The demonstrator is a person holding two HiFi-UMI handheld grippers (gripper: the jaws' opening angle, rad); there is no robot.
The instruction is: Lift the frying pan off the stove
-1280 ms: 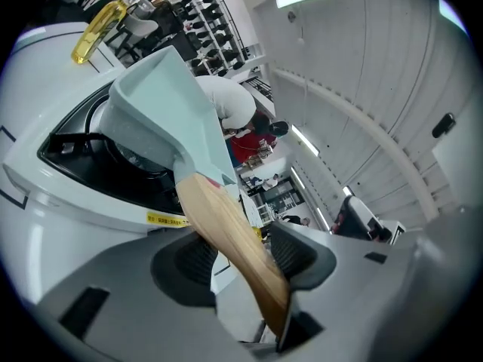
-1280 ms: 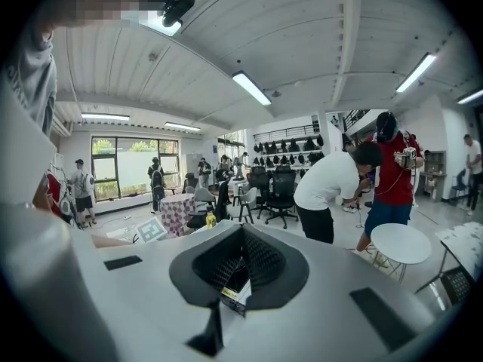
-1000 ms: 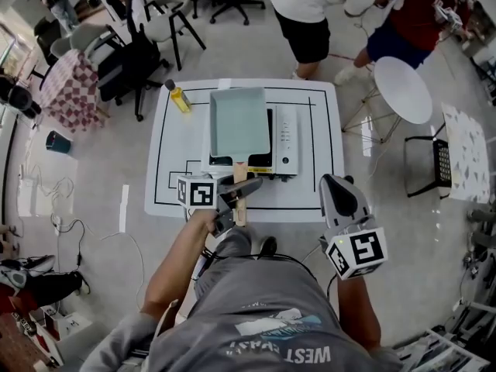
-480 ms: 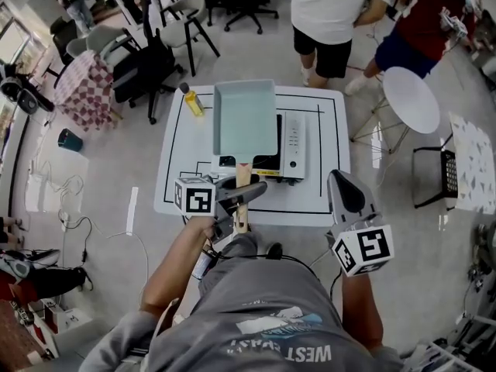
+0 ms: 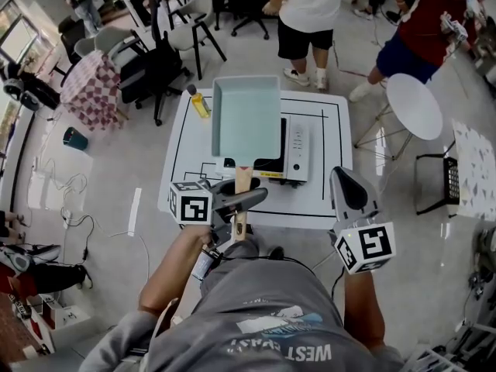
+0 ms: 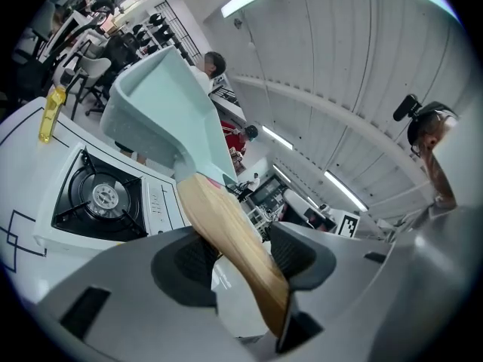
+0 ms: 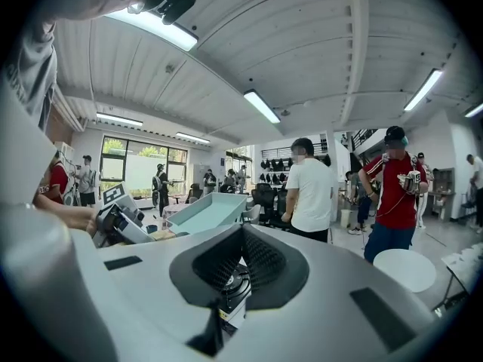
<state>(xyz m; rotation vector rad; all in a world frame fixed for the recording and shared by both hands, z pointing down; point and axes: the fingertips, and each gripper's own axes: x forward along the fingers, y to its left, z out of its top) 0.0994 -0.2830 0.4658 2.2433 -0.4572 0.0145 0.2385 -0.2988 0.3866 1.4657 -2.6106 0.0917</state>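
Above stove [image 5: 298, 149]: pan [image 5: 246, 115] aloft, clear of burner [image 6: 104, 195], left gripper [image 5: 242, 200] clamped on its handle [image 5: 242, 178]. Right gripper [image 5: 350, 194], near stove, closed, empty. Lift seems underway; next needs level, steady carry.

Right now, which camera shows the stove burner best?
The left gripper view: the burner sits fully exposed below the raised frying pan. In the head view the pan covers it; the right gripper view shows only a sliver of it.
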